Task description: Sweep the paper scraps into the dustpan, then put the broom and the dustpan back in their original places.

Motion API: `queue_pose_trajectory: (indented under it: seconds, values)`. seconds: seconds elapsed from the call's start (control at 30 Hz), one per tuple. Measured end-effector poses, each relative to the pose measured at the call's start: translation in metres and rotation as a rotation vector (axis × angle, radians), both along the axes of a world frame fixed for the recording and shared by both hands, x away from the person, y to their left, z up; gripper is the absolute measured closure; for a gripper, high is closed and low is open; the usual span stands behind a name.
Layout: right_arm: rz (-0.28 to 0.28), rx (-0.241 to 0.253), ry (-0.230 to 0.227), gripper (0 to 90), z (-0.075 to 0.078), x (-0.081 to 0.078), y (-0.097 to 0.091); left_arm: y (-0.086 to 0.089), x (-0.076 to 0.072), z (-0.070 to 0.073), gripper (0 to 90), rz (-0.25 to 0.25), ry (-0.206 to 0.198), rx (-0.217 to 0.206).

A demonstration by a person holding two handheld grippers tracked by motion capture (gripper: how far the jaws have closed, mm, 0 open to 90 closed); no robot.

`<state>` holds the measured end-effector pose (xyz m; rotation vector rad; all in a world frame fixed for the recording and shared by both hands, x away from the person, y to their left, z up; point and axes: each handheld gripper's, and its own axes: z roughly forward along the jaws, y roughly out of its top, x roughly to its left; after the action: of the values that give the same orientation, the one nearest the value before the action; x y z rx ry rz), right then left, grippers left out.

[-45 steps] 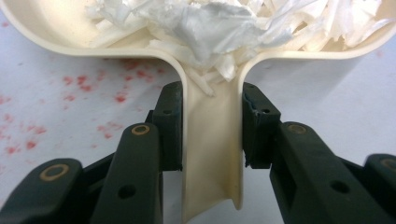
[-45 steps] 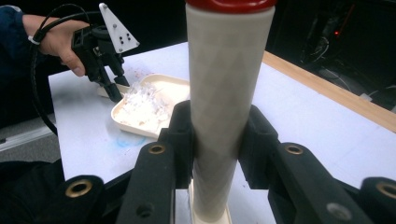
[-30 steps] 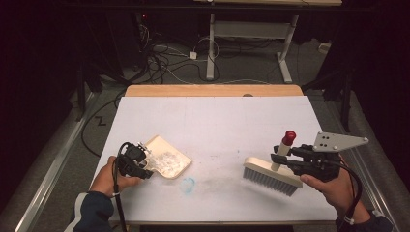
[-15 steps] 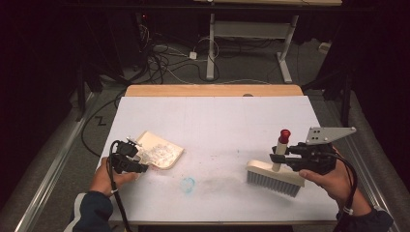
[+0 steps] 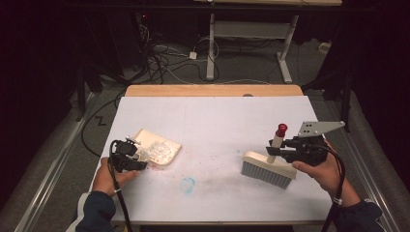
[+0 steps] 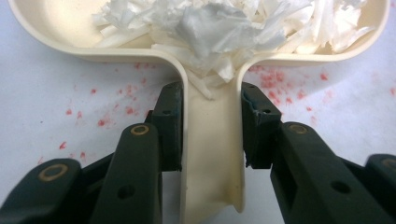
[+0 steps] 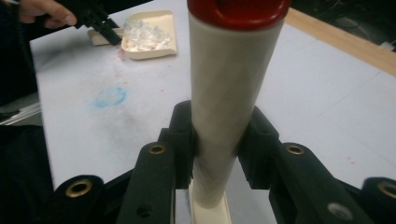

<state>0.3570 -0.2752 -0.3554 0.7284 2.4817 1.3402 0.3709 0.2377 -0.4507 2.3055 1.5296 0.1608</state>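
Observation:
A cream dustpan full of white paper shreds lies on the white table at the left. My left gripper is shut on the dustpan's handle, one pad on each side. At the right a cream hand brush with grey bristles stands on the table, its handle upright with a red cap. My right gripper is shut on that handle. The dustpan and the other gripper lie far off in the right gripper view.
A blue smudge and a grey smear mark the table between dustpan and brush. Red flecks lie around the dustpan handle. A wooden strip edges the table's far side; cables and desk legs lie on the floor beyond.
The right gripper has carried the brush a little to the left and nearer the front. The dustpan and left gripper shifted left earlier, then held still.

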Motion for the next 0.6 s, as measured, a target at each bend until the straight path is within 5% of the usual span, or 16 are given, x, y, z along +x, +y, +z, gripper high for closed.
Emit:
queue_pose_trajectory:
  seconds: [0.6]
  values:
    - [-0.009,-0.006,-0.003,69.5,-0.001,0.022,0.018,-0.011,-0.003,0.000,56.4,0.013,0.004,-0.034]
